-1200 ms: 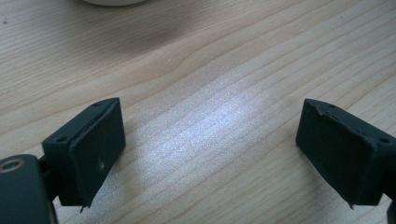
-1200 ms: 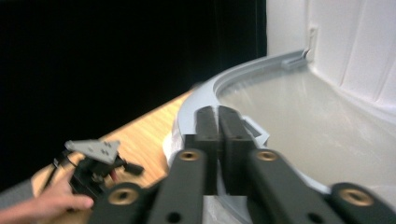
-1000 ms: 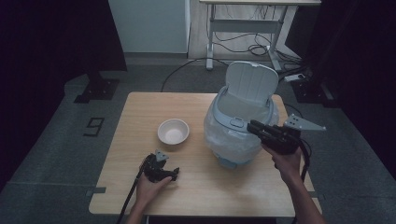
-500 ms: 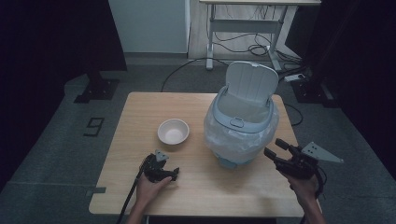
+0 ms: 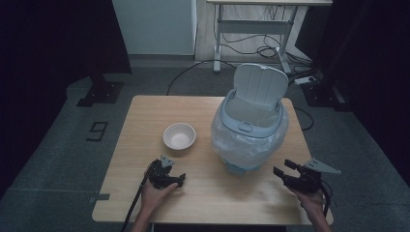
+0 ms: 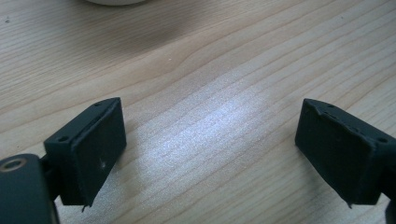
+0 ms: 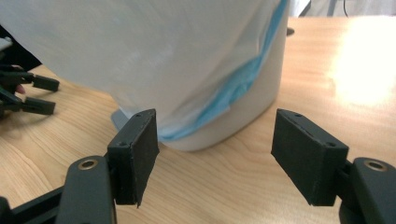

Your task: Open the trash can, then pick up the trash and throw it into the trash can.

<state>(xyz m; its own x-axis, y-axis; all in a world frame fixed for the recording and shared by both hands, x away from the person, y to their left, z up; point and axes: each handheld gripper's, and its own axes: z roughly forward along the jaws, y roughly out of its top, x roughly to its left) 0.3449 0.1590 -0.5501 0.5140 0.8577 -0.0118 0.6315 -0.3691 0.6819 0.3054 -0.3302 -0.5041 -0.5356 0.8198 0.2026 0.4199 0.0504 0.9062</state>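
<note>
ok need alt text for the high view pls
A lidded bin lined with a plastic bag stands open on a wooden table, a white bowl to its left. Two hands reach in from below, the left gripper and right gripper both open and empty.

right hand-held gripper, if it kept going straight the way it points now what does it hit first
Most likely the bin: in the right gripper view its plastic-lined base sits dead ahead between the open jaws of the right hand-held gripper, with bare table before it. Depth is hard to judge.

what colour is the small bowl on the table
White, clearest in the high view: the bowl sits left of the bin.
</note>
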